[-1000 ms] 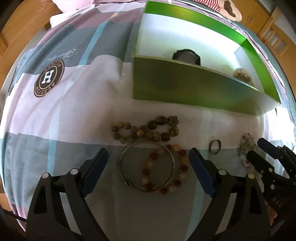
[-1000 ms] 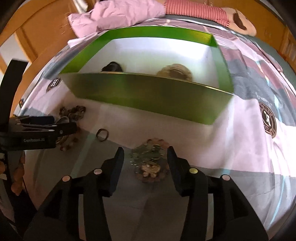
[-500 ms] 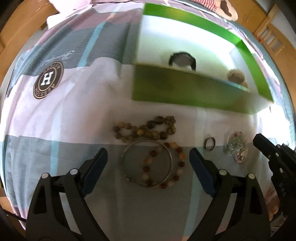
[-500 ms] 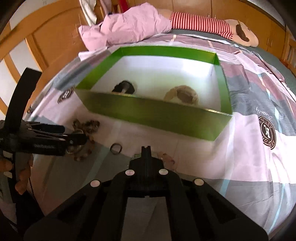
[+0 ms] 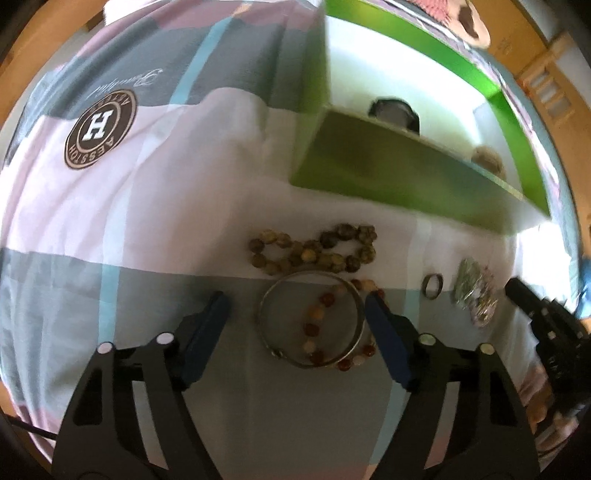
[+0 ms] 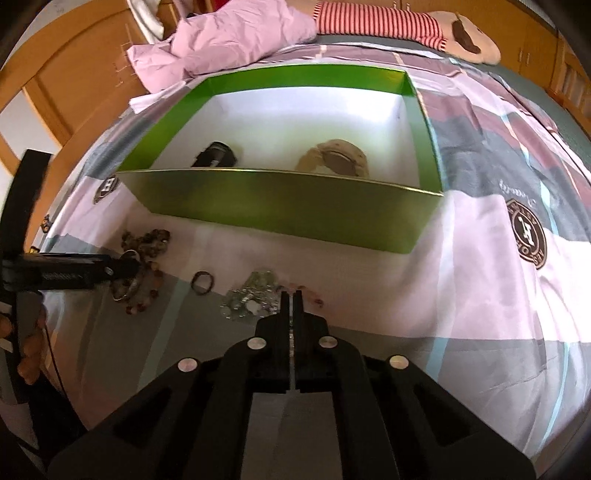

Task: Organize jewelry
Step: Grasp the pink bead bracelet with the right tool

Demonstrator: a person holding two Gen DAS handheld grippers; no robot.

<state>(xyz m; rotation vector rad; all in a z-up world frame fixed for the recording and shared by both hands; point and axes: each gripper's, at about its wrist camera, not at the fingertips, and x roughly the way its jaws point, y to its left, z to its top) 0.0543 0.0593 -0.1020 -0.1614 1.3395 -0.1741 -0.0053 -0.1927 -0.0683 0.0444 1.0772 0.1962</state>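
A green box [image 6: 280, 206] with a white inside stands on the bedspread and holds a black watch [image 6: 216, 155] and a tan piece [image 6: 338, 160]. In front of it lie a dark bead bracelet [image 5: 314, 251], a metal bangle [image 5: 310, 319] over a reddish bead strand [image 5: 317, 325], a small dark ring [image 5: 433, 285] and a glittery green-silver piece [image 6: 251, 299]. My left gripper [image 5: 295, 314] is open, its jaws on either side of the bangle. My right gripper [image 6: 291, 295] is shut at the edge of the glittery piece; whether it pinches it is unclear.
A pink bundle of cloth [image 6: 236, 37] and a striped plush toy [image 6: 399, 26] lie behind the box. Wooden furniture [image 6: 66, 74] edges the bed. The bedspread has round logo patches [image 5: 99, 133].
My right gripper has shut over the glittery piece and risen, pulling back a little. My left gripper has stayed open over the bangle, shifting slightly.
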